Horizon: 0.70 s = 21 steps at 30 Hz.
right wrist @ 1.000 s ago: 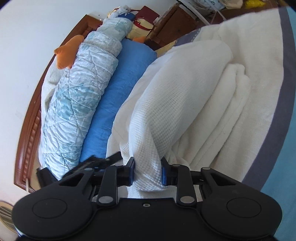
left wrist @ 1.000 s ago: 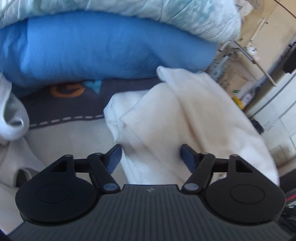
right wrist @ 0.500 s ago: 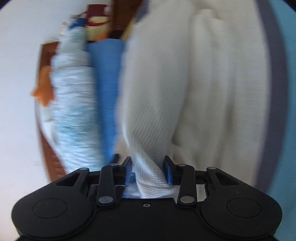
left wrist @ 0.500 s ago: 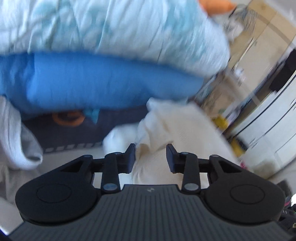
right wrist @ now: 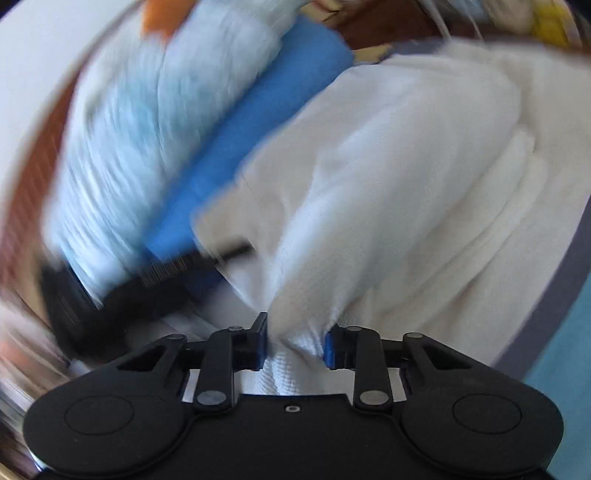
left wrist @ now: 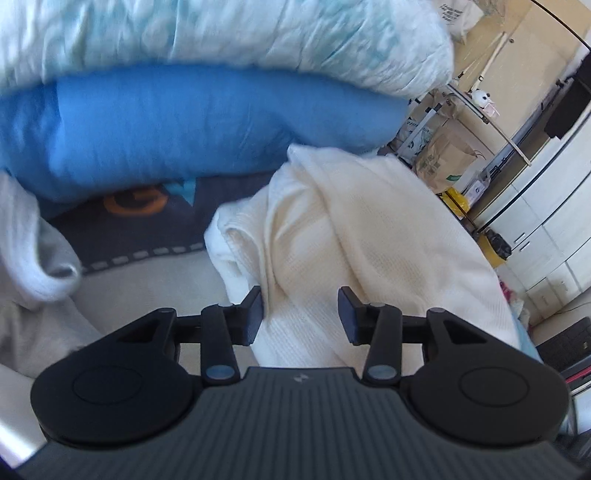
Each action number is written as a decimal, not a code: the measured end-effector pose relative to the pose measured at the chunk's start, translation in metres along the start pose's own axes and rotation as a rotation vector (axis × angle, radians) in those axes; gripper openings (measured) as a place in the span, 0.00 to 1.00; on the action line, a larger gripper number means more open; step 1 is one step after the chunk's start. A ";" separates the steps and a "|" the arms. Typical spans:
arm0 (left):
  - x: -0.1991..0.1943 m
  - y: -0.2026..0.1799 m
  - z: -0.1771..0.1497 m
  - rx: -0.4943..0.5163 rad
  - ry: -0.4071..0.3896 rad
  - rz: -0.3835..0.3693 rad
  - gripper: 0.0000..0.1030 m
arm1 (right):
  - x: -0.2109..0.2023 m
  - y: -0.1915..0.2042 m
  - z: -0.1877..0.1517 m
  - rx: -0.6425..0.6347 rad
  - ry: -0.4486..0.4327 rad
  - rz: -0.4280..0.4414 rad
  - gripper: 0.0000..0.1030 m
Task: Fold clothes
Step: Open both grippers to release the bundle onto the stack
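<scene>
From my left wrist view, my left gripper [left wrist: 299,314] pointed downward over the bed, its jaws having just widened a little. The cream waffle-knit garment [left wrist: 354,236] ran between them; its cloth lay against the left pad, but the right pad stood just clear of it, so I was not clamping it there. The garment lay heaped on the bed and trailed toward me, under my tool's body, where its near end was hidden. Behind it sat a blue pillow [left wrist: 177,122] with a pale quilt [left wrist: 229,33] on top, both cut off at the frame edge. A white cloth [left wrist: 26,243] at the left was blurred.

From my right wrist view, my right gripper [right wrist: 295,341] pointed shallowly downward, its jaws having just drawn closer, and they pinched a bunched fold of the same garment [right wrist: 388,177], which fanned out ahead. Everything here smeared badly; a dark ribbed shape [right wrist: 147,284] at the left I could not identify.
</scene>
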<state>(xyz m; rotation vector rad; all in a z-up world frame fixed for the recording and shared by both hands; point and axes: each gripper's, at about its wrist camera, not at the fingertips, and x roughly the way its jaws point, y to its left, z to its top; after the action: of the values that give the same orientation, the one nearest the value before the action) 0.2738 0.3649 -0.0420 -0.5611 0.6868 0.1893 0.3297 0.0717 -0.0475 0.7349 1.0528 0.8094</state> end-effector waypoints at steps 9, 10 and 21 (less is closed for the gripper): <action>-0.033 -0.016 0.005 0.114 -0.035 -0.019 0.43 | -0.008 -0.054 -0.025 0.178 -0.013 0.087 0.37; -0.026 -0.021 0.001 0.134 -0.016 0.022 0.43 | -0.007 -0.053 -0.029 0.115 -0.005 0.038 0.38; -0.028 -0.084 -0.029 0.257 -0.082 -0.183 0.44 | -0.076 -0.075 0.051 0.051 -0.208 -0.011 0.66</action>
<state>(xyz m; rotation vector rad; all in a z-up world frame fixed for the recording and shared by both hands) 0.2657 0.2789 -0.0068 -0.3652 0.5663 -0.0470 0.3728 -0.0379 -0.0591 0.8371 0.8924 0.6823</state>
